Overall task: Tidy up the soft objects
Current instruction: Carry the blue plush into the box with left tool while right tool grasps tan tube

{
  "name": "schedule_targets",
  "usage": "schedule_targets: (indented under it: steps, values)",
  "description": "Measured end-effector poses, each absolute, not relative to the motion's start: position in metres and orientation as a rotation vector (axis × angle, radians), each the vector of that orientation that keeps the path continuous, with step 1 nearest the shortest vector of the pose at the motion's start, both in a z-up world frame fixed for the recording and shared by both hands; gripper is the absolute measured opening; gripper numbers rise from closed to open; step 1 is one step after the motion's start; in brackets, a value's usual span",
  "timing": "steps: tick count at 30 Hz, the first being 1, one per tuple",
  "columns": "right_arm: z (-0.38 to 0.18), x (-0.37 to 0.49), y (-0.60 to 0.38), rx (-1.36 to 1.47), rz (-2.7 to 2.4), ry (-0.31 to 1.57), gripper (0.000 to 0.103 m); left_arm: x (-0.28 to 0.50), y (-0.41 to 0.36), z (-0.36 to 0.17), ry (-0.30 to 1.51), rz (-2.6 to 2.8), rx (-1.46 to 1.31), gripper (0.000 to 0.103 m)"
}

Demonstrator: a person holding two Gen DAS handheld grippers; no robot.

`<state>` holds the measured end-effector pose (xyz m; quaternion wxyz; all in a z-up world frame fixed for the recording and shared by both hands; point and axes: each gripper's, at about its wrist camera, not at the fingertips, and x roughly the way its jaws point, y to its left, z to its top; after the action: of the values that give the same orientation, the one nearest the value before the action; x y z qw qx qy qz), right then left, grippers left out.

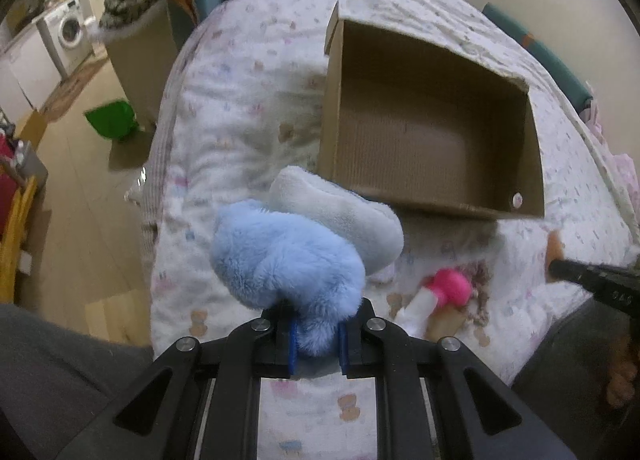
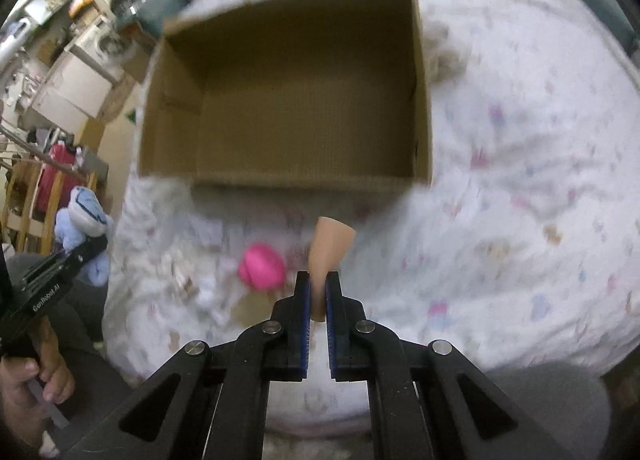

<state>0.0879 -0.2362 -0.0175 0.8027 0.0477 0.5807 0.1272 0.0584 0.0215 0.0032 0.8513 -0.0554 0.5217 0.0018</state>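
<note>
We hold: blue plush [image 1: 280, 260], clamped in left gripper [image 1: 316, 336]; tan piece [image 2: 330, 248], pinched in right gripper [image 2: 318, 296]. Box [image 2: 422, 100] on bed [image 2: 520, 180].

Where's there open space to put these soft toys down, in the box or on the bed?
The cardboard box shows a bare floor from wall to wall. The bedspread to the right of the box is also free. It is crowded in front of the box's near wall, around the pink plush and the scraps beside it, under both grippers.
</note>
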Motion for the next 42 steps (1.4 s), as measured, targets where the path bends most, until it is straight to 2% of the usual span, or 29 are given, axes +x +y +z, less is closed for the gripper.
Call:
schedule_targets:
  steps: [6, 14, 24, 32, 42]
  values:
    - [0.003, 0.104, -0.247, 0.175, 0.288, 1.061, 0.008, 0.085, 0.006, 0.020, 1.024, -0.003, -0.044, 0.013]
    - [0.015, 0.133, -0.251, 0.223, 0.276, 0.934, 0.008, 0.135, -0.011, 0.032, 0.973, -0.011, -0.015, 0.013]
    - [-0.015, 0.168, -0.251, 0.266, 0.234, 0.961, 0.008, 0.186, -0.038, 0.013, 0.957, -0.023, 0.034, 0.014]
    - [-0.048, 0.175, -0.242, 0.222, 0.215, 1.048, 0.008, 0.193, -0.043, -0.020, 0.974, -0.017, 0.057, 0.014]
    - [-0.061, 0.181, -0.245, 0.233, 0.181, 1.085, 0.008, 0.192, -0.045, -0.030, 0.962, -0.016, 0.087, 0.015]
